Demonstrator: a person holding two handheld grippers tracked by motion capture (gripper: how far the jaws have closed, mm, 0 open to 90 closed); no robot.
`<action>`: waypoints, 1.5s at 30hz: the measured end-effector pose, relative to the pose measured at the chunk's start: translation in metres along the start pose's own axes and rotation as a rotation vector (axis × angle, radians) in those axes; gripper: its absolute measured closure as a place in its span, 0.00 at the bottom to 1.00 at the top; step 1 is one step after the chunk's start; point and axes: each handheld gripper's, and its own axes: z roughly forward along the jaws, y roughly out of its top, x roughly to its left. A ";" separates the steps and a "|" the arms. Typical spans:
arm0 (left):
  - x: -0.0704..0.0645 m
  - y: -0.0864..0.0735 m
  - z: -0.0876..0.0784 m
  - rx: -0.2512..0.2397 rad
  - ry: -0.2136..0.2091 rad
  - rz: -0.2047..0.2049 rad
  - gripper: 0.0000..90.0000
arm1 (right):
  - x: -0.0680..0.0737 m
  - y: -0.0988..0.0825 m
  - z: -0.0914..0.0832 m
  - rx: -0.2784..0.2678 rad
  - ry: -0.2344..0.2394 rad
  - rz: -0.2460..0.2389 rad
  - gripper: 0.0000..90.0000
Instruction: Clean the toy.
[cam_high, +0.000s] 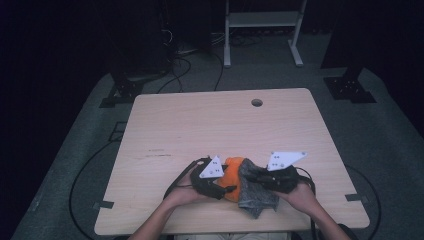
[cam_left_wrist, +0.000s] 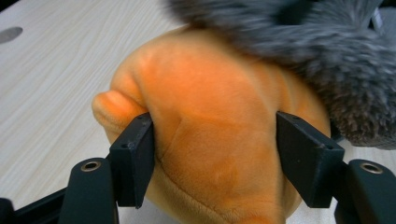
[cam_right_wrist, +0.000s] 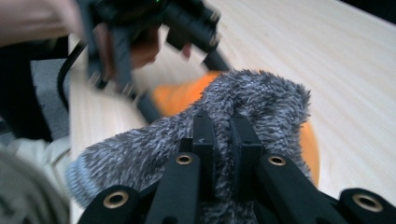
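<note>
Dark room, grey floor with loose cables (cam_high: 175, 75) and a white frame's legs (cam_high: 262, 30) behind a light wood table (cam_high: 200, 125) with a round hole (cam_high: 257, 102) near its far edge. High view: both forearms come in from the bottom; left gripper (cam_high: 220, 187) and right gripper (cam_high: 257, 176) meet at the near-centre of the table, each topped by a grey three-cornered plate. Between them sits an orange plush toy (cam_high: 231, 177) with a grey fuzzy sock (cam_high: 255, 192) draped on its right side and hanging toward the near edge; jaw gaps not readable from up here. Left gripper view: jaws stand partly spread with their pads pressed into both flanks of the orange plush toy (cam_left_wrist: 210, 121), fabric dented at the left pad, so it's pinching the toy. Grey fuzzy sock (cam_left_wrist: 336, 60) lies over the toy's top and far side, blurred. Bare table (cam_left_wrist: 51, 84) to the left, the hole at the picture's edge. Right gripper view: jaws nearly together, nipping a fold of the grey fuzzy sock (cam_right_wrist: 252, 100) between the pads. Orange plush toy (cam_right_wrist: 180, 95) peeks out under and beyond the sock. Left gripper (cam_right_wrist: 149, 100) and its hand (cam_right_wrist: 37, 18) show blurred at upper left, blocking that part of the table. Sock hides most of the toy from this side.
</note>
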 end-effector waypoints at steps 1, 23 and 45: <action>0.001 0.000 -0.001 0.002 -0.002 -0.001 0.37 | -0.002 0.004 0.003 -0.005 -0.004 0.004 0.91; 0.017 -0.009 -0.002 -0.023 -0.024 -0.130 0.31 | -0.054 -0.062 -0.076 -0.052 -0.219 0.221 0.90; 0.021 -0.009 -0.004 -0.038 -0.038 -0.164 0.23 | -0.072 -0.101 -0.104 -0.028 -0.270 0.314 0.69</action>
